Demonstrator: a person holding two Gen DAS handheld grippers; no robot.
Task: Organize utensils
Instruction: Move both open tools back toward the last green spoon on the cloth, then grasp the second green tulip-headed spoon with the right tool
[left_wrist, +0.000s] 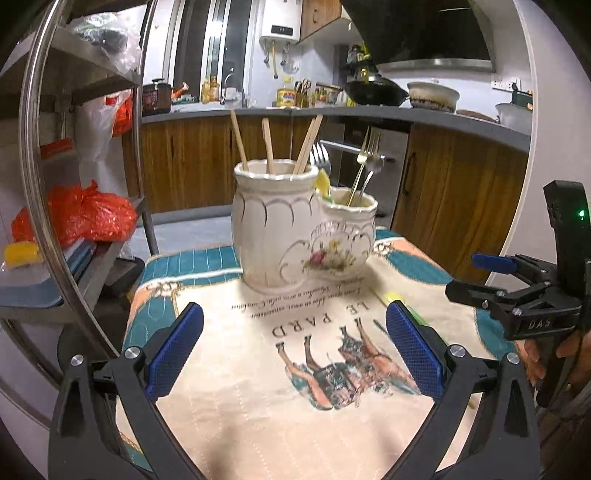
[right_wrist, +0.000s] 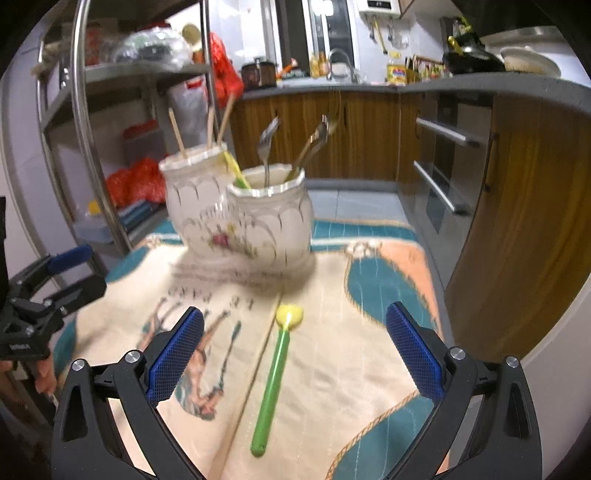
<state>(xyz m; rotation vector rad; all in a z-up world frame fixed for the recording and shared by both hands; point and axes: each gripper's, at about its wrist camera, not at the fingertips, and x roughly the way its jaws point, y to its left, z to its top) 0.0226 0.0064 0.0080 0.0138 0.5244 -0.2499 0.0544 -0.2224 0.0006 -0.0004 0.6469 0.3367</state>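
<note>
Kitchen; printed cloth (right_wrist: 332, 369) on table. Left gripper (left_wrist: 295, 354) empty, jaws apart. Right gripper (right_wrist: 295, 354) likewise, over a green spoon (right_wrist: 275, 373) beside one loose chopstick (right_wrist: 255, 373). Judged: sorting nearly done; next, pick up the spoon. Tall pot (left_wrist: 275, 225) holds chopsticks; low pot (left_wrist: 347, 236) holds forks.

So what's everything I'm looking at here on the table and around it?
Ceramic holder: one, cream, two joined cups, on the cloth.
Chopsticks: about four, wooden, upright in the taller cup.
Forks: a few, metal, in the shorter cup.
Green spoon: one, yellow bowl, flat on the cloth.
Loose chopstick: one, wooden, beside that spoon.
Tablecloth: one, cream and teal.
Red bags: on the metal shelf.
Wok: black, on the counter.
Left gripper: open, empty.
Right gripper: open, empty.
</note>
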